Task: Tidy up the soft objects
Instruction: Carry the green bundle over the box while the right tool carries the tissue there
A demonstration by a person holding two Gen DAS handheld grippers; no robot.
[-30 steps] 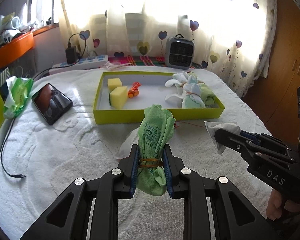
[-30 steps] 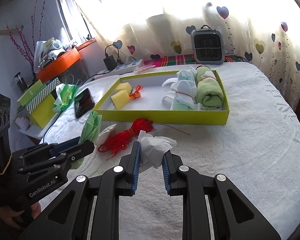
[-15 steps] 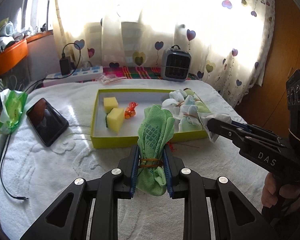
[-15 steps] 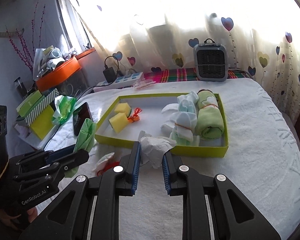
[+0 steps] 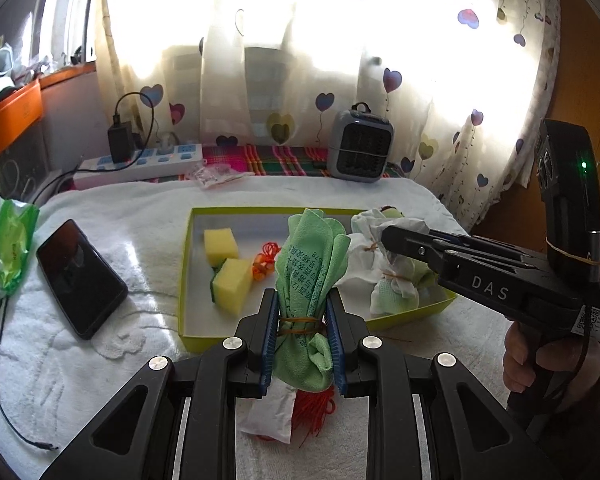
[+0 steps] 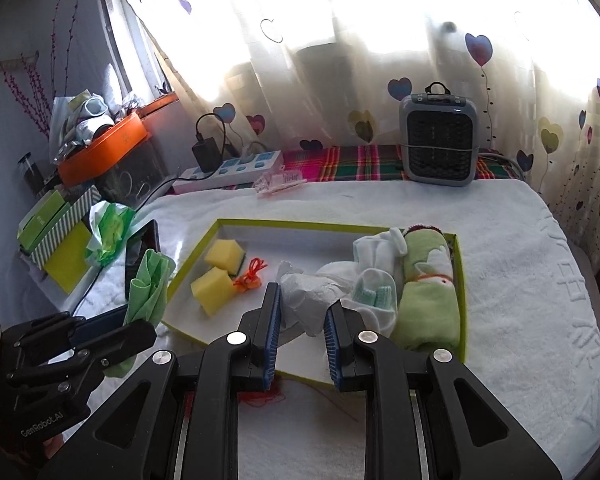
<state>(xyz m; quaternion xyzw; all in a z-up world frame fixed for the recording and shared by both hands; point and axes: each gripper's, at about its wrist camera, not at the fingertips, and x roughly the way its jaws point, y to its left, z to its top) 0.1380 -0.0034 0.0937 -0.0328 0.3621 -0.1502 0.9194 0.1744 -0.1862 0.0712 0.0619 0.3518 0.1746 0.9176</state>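
White capital letters "DAS" are printed on the side of the right tool (image 5: 384, 236), seen in the left wrist view just right of the green cloth bundle (image 5: 310, 280). On that bundle, dark printed characters and digits run lengthwise, but they are too small and creased to be read. "GenRobot.AI" is printed in pale letters on the body of the left tool (image 6: 140, 332), at the lower left of the right wrist view, well left of the yellow-green tray (image 6: 458, 280); large characters are woven into the white towel (image 6: 540, 320) right of that tray, but they cannot be made out.
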